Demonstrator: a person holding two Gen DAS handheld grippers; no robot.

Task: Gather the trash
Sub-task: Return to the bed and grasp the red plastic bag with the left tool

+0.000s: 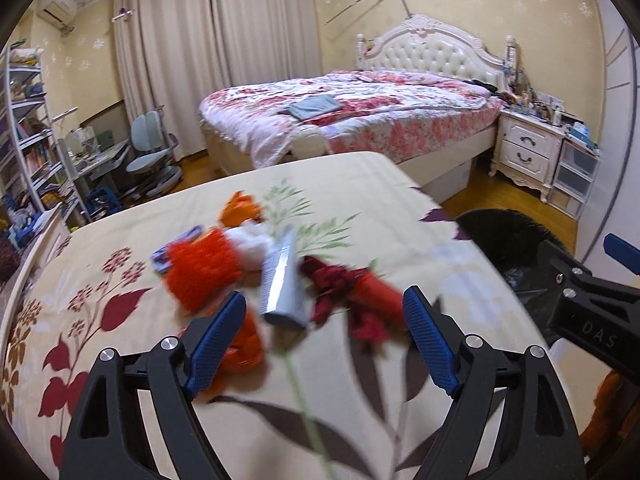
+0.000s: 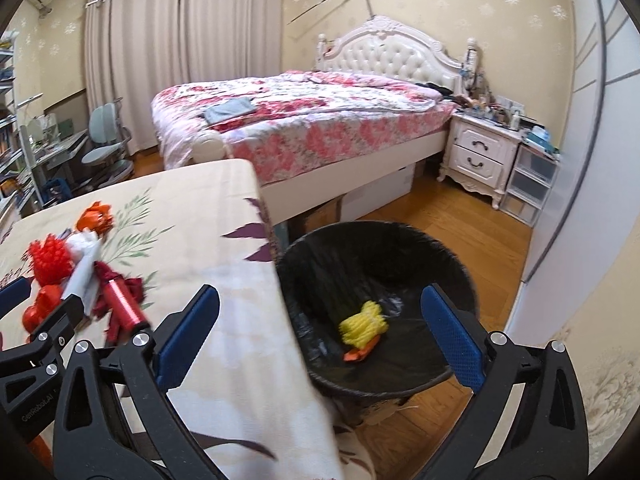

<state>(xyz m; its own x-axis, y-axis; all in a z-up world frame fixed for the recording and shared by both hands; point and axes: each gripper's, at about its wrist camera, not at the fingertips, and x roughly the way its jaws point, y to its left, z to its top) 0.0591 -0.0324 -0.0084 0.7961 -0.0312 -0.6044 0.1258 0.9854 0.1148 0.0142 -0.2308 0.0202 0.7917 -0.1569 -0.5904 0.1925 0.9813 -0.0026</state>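
While both grippers hang with jaws wide and nothing between them, the left gripper (image 1: 324, 344) is over the worktop (image 1: 120, 248) and the right gripper (image 2: 320, 340) over the bin (image 2: 400, 236). A cream cloth printed with red and brown leaves covers the worktop. On it lies the trash (image 1: 272, 276) in one loose heap: an orange fuzzy piece, a white wad, a grey strip, dark red scraps and a red spool (image 2: 126, 308). The bin stands on the wooden floor (image 2: 460, 216) just beside the worktop's edge, lined in black, with a yellow bundle (image 2: 364, 320) at its bottom. Beyond are a bed (image 1: 360, 112) with a floral cover, a nightstand (image 1: 528, 148), curtains (image 1: 180, 40), a chair and shelves.
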